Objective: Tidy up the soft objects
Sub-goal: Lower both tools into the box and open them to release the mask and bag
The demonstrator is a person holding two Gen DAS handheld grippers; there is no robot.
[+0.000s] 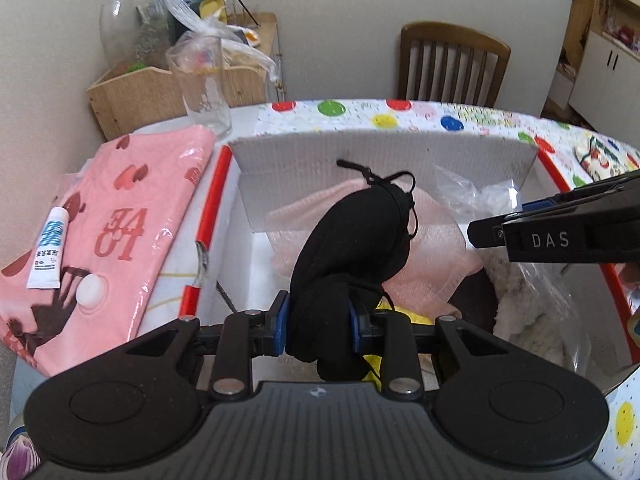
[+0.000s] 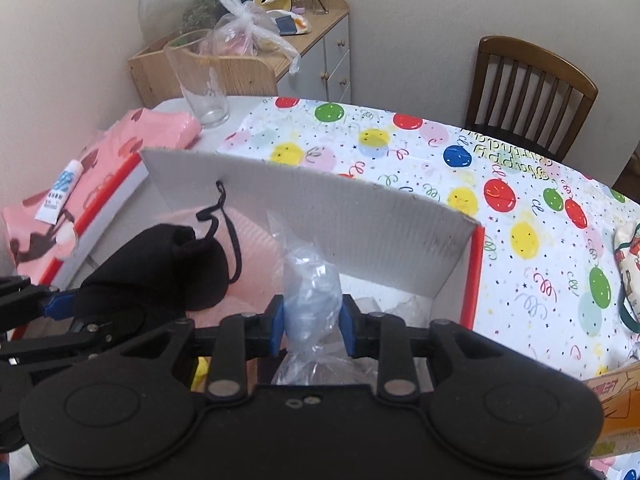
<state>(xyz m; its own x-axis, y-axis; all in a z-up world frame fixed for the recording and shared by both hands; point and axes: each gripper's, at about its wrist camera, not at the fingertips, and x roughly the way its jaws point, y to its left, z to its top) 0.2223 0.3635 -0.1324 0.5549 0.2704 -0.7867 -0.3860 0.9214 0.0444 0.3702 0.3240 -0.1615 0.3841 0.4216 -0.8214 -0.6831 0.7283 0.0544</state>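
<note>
left claw (image 1: pixel 318 322) is gripping black cloth (image 1: pixel 352 240) over box (image 1: pixel 384 156) | right claw (image 2: pixel 312 326) is pinching clear bag (image 2: pixel 310 300) | bench (image 2: pixel 520 216)

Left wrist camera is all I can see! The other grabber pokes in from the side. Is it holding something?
Observer: Yes. The right gripper is closed on a clear plastic bag over the white box.
Operator: What's next to the wooden crate at the back?
Observer: A white cabinet with little drawer knobs stands right beside the wooden crate.
Operator: What do the yellow squiggles on the balloon cloth say?
Observer: On the balloon cloth, the yellow lettering reads "Happy birthday", upside down from this side.
</note>
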